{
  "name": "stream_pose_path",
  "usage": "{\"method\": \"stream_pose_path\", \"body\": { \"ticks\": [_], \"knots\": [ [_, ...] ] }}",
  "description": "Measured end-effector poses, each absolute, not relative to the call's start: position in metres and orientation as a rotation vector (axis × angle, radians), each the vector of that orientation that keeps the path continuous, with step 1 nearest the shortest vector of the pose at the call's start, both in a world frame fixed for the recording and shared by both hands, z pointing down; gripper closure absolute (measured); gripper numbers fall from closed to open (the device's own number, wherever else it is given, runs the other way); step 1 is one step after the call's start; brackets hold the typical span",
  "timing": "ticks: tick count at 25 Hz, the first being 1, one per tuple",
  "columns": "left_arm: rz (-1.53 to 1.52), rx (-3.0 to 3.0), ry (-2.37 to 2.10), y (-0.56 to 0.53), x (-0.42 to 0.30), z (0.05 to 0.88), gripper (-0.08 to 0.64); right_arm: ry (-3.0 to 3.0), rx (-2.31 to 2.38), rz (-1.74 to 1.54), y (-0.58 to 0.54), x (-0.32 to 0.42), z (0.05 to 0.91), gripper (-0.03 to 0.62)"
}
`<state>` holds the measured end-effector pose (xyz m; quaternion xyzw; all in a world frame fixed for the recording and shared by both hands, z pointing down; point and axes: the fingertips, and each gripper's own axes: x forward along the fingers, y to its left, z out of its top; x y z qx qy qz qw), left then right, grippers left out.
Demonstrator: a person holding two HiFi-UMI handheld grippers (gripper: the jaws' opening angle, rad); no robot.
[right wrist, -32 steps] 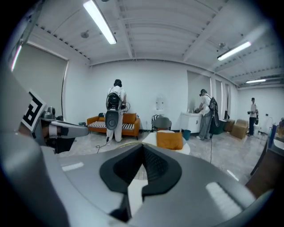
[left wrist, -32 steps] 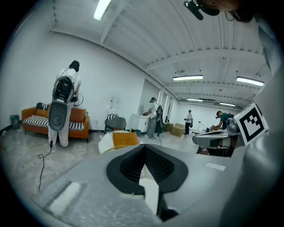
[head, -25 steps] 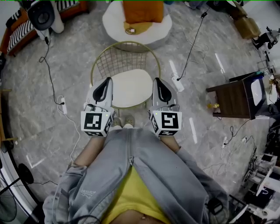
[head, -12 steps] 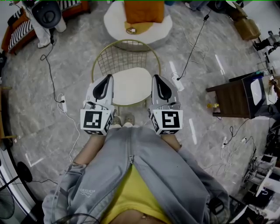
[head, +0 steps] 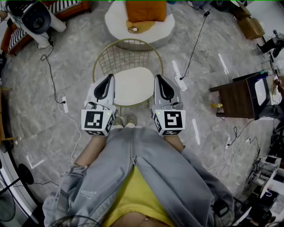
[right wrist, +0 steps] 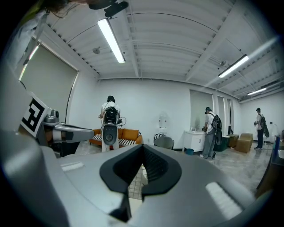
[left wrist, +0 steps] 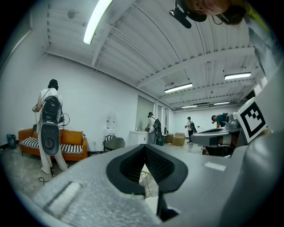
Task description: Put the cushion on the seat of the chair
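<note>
A gold wire chair [head: 126, 55] with a white seat [head: 133, 86] stands right in front of me in the head view. Beyond it, an orange cushion [head: 143, 10] rests on a round white pouf [head: 116, 22]. My left gripper [head: 109, 78] hovers at the seat's left edge and my right gripper [head: 159, 78] at its right edge. Both point level toward the chair. In the left gripper view the left gripper [left wrist: 144, 150] is shut with nothing in it. The right gripper [right wrist: 143, 150] is likewise shut and holds nothing. Bits of the wire back show below each pair of jaws.
A dark wooden side table [head: 237, 99] stands at the right. Cables and power strips [head: 64, 106] run over the marble floor on both sides of the chair. An orange striped sofa [head: 17, 33] and a person with equipment [head: 37, 17] are at the far left.
Both grippers stay in place at the chair. The person at the far left has shifted a little.
</note>
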<state>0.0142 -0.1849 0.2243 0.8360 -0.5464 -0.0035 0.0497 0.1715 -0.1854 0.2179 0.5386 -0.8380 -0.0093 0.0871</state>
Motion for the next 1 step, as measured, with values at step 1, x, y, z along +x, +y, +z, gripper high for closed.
{"method": "stream_pose_path", "body": {
  "ticks": [1],
  "knots": [
    [-0.01, 2.545, -1.664, -0.1871, 0.0144, 0.2258, 0.554, -2.493, 1.604, -0.021, -0.1876, 0.1719, 0.2199, 0.594]
  ]
}}
